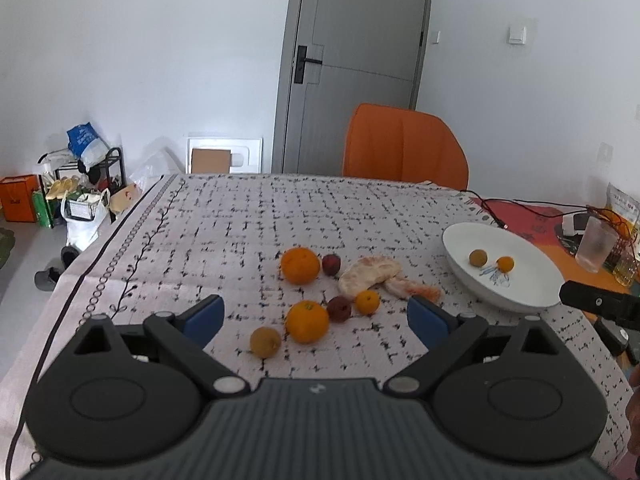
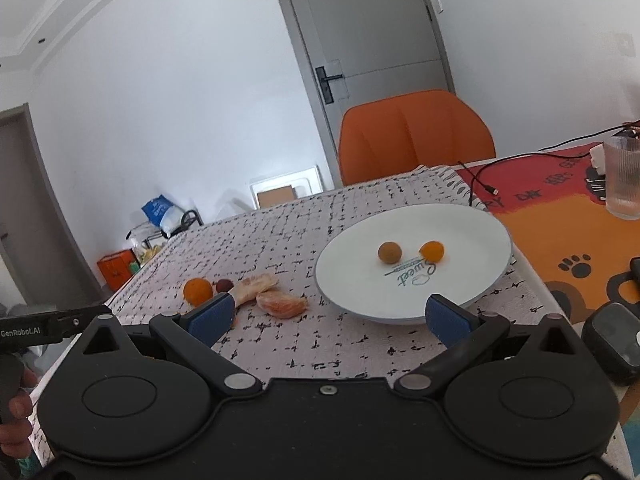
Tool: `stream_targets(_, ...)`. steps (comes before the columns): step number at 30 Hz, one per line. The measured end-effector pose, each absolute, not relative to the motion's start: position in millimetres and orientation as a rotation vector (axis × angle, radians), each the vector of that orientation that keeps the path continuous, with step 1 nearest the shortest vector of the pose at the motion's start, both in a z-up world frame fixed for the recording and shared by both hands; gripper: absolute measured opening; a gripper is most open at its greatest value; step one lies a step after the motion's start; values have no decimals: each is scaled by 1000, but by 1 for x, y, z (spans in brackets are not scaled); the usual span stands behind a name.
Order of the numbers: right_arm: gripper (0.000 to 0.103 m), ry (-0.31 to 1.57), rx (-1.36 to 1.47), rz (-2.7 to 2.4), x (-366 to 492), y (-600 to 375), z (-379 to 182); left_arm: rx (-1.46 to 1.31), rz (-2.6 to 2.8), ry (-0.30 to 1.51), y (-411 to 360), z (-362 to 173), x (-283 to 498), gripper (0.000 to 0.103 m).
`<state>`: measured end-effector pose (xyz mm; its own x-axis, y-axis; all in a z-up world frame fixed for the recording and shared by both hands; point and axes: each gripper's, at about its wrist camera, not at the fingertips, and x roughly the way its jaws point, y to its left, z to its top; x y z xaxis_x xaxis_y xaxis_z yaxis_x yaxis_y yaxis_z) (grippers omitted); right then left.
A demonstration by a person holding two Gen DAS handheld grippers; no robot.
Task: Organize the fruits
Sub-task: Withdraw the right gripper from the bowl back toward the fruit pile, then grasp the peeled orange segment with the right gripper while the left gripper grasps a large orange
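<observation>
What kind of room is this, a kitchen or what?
Probably a lived-in home dining area, not clearly a kitchen: a table under a patterned tablecloth, an orange chair pulled up to it, and a shoe rack with bags by the wall.

We see two small fruits (image 2: 410,251) on the white plate (image 2: 360,264); oranges (image 1: 303,292), plums and peel lie beside it.

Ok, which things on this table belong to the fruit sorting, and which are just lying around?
Job: white plate, brown longan and small orange on it; loose oranges, dark plums, longan, peeled segments.
Lying about: ribbed glass, black cable, orange chair.
</observation>
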<state>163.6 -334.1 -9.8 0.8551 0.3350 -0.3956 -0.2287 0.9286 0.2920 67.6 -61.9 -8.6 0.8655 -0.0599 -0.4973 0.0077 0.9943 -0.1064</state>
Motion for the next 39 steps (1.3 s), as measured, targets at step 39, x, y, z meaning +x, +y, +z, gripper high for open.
stream_targets(39, 81, 486, 133, 470, 193, -274, -30, -167, -25, 520, -31, -49, 89, 77)
